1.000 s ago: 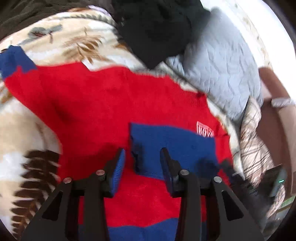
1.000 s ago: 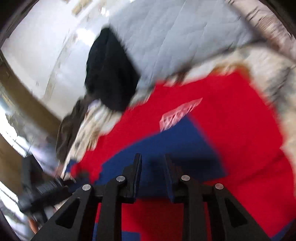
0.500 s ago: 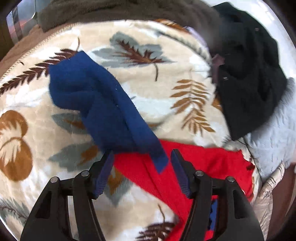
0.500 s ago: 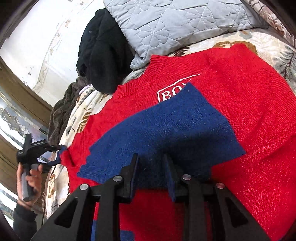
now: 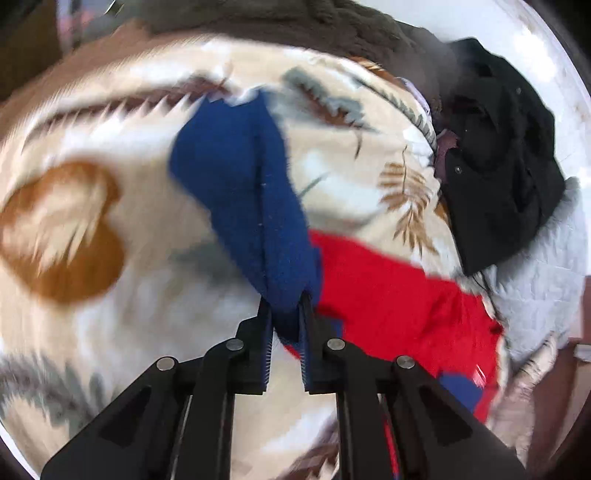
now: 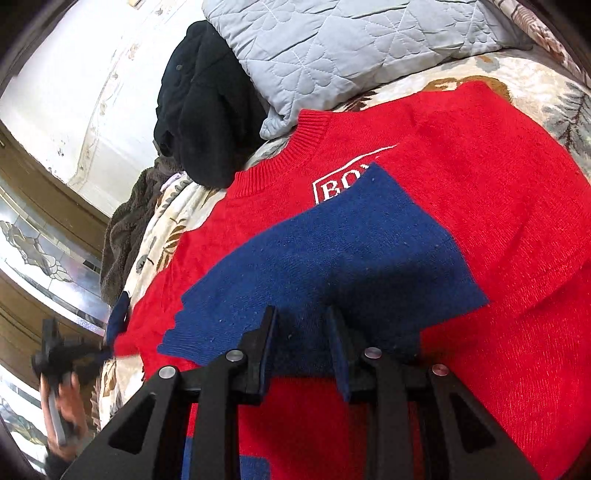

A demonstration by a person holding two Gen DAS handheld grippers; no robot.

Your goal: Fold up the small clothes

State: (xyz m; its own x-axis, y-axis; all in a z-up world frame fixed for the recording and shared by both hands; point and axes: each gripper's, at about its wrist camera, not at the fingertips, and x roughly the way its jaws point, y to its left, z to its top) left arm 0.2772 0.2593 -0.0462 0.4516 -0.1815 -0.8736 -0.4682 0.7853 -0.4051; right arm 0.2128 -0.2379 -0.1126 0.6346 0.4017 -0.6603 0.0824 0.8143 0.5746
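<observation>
A red knit sweater (image 6: 461, 177) with blue cuffs lies front up on a leaf-print blanket (image 5: 129, 295). One sleeve is folded across its chest, its blue cuff (image 6: 332, 266) covering part of the white logo. My right gripper (image 6: 301, 332) is open and hovers just above that cuff. My left gripper (image 5: 286, 314) is shut on the other sleeve's blue cuff (image 5: 240, 184), which stretches away from the red body (image 5: 399, 295). The left gripper also shows small in the right wrist view (image 6: 92, 354), at the sweater's far side.
A black garment (image 5: 509, 166) lies in a heap at the head of the bed, next to a grey quilted pillow (image 6: 351, 48). A dark brown fleece (image 5: 295, 22) lies along the bed's far edge. A white wall stands behind.
My left gripper moved over to the outstretched sleeve and closed on its blue cuff. My right gripper has stayed open over the folded sleeve.
</observation>
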